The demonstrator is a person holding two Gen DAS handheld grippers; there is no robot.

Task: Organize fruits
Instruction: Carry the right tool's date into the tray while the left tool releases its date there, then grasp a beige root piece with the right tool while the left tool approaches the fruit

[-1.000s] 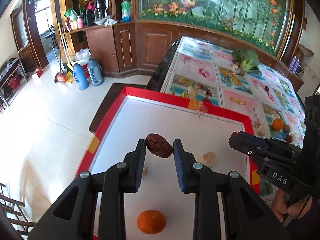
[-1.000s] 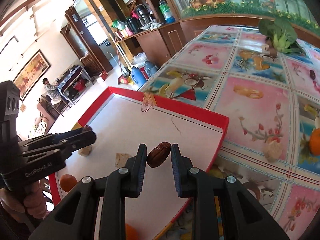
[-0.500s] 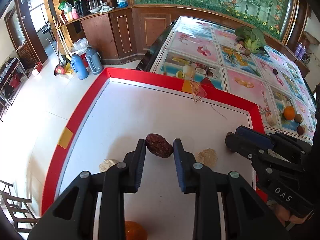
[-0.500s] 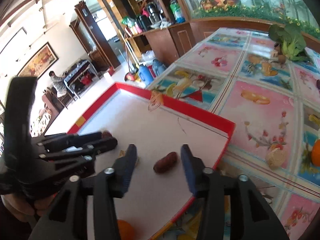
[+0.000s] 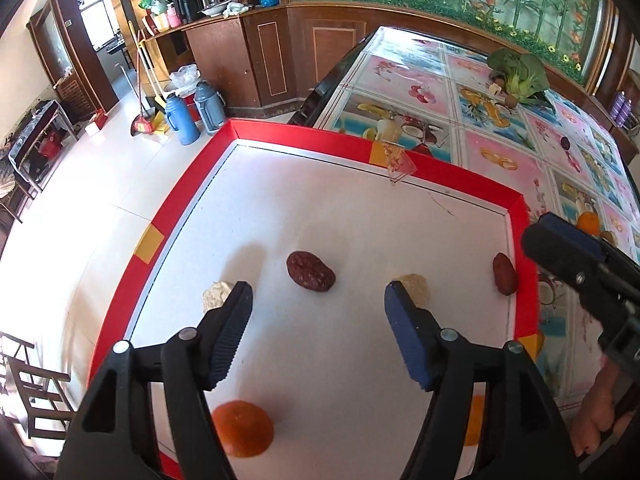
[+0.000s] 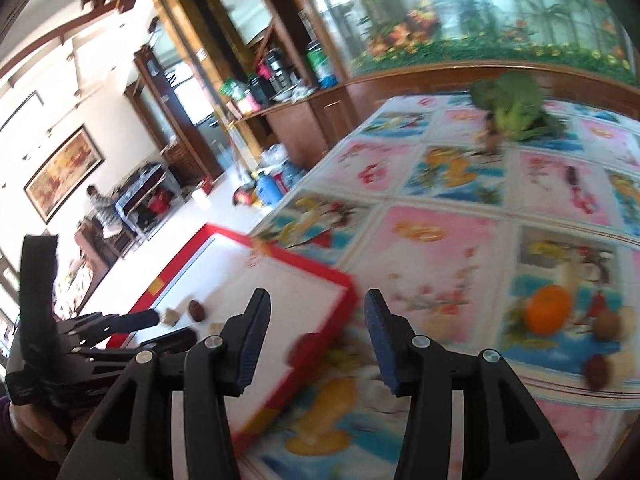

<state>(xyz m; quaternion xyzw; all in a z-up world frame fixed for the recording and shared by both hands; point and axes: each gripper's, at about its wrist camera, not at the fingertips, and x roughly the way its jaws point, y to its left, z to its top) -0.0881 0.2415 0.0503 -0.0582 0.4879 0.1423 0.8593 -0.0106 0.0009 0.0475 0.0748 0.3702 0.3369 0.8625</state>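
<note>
My left gripper (image 5: 318, 300) is open and empty over the white tray with a red rim (image 5: 188, 200). A dark red date (image 5: 310, 271) lies on the tray just ahead of its fingers. A second date (image 5: 504, 274) lies by the tray's right rim, near my right gripper (image 5: 568, 256). Two tan walnuts (image 5: 216, 295) (image 5: 414, 285) and two oranges (image 5: 242, 428) (image 5: 474, 420) also lie on the tray. In the blurred right wrist view my right gripper (image 6: 318, 332) is open and empty above the tray's corner (image 6: 344, 284); an orange (image 6: 548, 309) lies on the tablecloth to the right.
The fruit-patterned tablecloth (image 5: 500, 152) holds a leafy green vegetable (image 5: 520, 74), an orange (image 5: 588, 222) and small dark fruits (image 6: 598, 370). A brown nut (image 6: 608, 322) lies beside the orange. Thermoses (image 5: 182, 118) stand on the floor to the left.
My left gripper opened and the date now lies on the tray. My right gripper, open since half a second ago, swung right away from its date toward the tablecloth.
</note>
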